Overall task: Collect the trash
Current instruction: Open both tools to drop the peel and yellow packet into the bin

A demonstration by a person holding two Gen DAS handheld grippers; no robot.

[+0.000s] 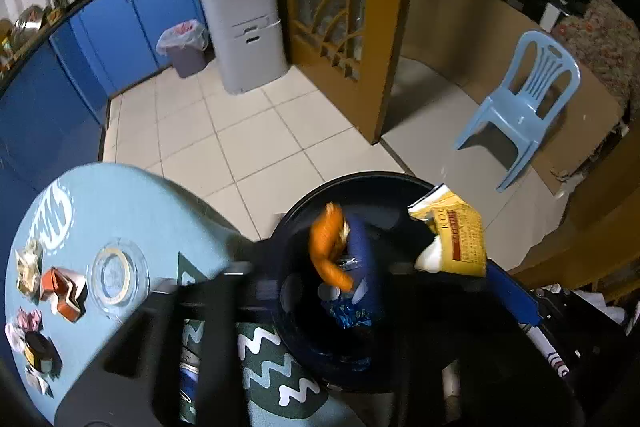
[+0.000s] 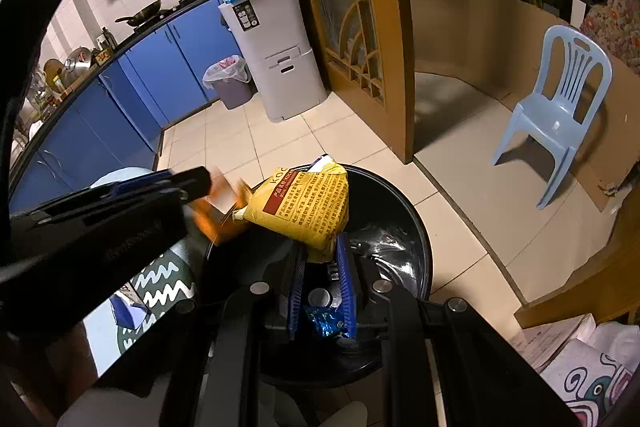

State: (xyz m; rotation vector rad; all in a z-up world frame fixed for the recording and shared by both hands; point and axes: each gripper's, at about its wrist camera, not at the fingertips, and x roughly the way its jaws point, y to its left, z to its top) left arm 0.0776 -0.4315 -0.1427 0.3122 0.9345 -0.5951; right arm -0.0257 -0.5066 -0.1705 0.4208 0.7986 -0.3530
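Observation:
A black round bin stands on the tiled floor beside the blue round table. My left gripper hangs open over the bin's mouth; a blurred orange wrapper is loose between its jaws, with no pad on it. Over the bin's near side, my right gripper is shut on the lower corner of a yellow printed packet. A blue foil wrapper lies inside the bin. Several scraps, among them an orange-and-white wrapper, remain on the table.
A glass dish sits on the table among the scraps. A light blue plastic chair stands at the right. A grey lined bin and a white cabinet stand by the blue kitchen units, next to a wooden door frame.

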